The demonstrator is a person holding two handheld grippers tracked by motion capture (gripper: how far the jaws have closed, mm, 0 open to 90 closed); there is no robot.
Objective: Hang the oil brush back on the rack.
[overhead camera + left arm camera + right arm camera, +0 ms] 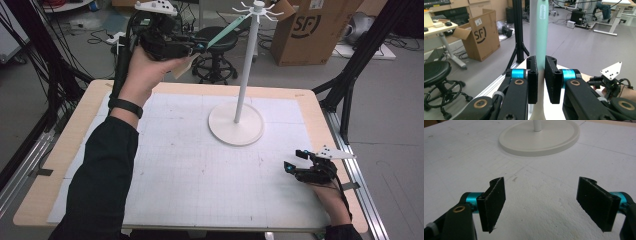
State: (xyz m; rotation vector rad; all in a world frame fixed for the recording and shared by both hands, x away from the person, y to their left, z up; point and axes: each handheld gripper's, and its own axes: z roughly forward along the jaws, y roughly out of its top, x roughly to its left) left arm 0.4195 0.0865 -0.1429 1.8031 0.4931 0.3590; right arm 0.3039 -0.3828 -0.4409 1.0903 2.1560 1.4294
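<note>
One mint-green strip pinched between left gripper jaws, raised by the white stand
Strip long, flat, pale tan at its other end; right gripper spread wide, holding nothing, low over the white mat

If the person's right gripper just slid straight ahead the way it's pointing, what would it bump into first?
Probably the round white base of the stand. The right gripper is open, low over the white mat, and nothing lies between it and the base. It looks aimed slightly right of the pole, though depth is uncertain.
</note>
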